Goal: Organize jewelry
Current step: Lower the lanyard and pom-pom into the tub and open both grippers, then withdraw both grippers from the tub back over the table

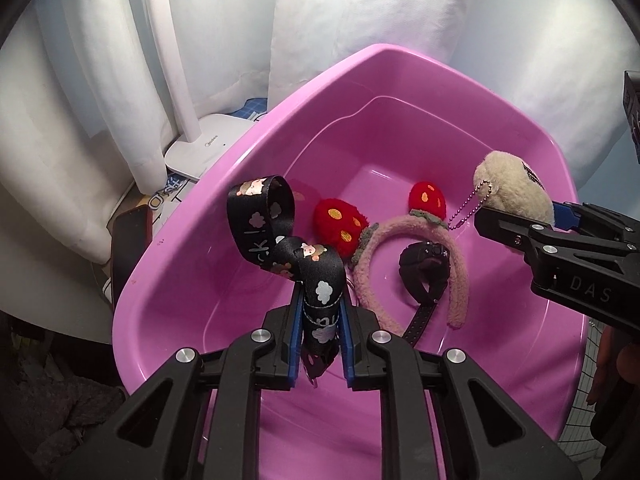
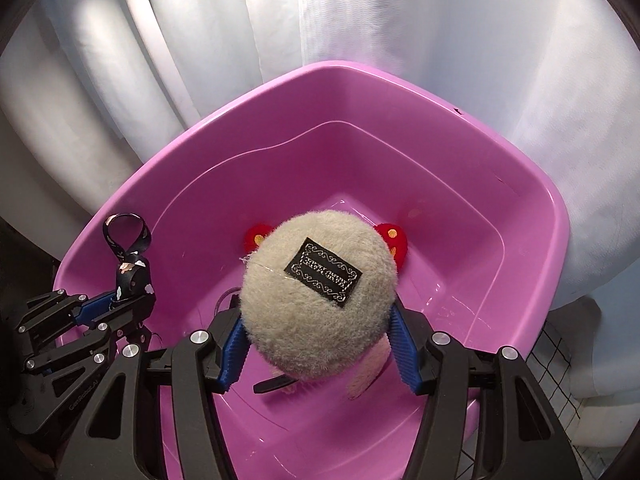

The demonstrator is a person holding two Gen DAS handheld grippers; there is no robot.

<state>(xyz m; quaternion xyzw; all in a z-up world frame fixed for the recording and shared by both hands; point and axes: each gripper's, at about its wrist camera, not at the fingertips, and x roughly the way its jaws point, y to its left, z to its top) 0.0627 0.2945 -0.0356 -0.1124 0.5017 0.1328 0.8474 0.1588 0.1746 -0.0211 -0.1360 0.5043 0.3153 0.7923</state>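
My left gripper (image 1: 320,320) pinches a black printed lanyard strap (image 1: 280,240) between its blue pads (image 1: 295,332), the loop standing up over the near-left part of the pink basin (image 1: 240,152). My right gripper (image 2: 316,344) is clamped on a cream plush pompom keychain (image 2: 316,296), held above the basin's middle, its ball chain (image 1: 466,208) dangling. On the basin floor already lie a fuzzy pink headband (image 1: 460,280) with red strawberry ears (image 1: 340,224) and a black watch (image 1: 424,268). I judge both pieces ready to drop: I'd lower each close to bare floor, strap towards the left wall, pompom towards the right, then part the pads so nothing tangles with the headband.
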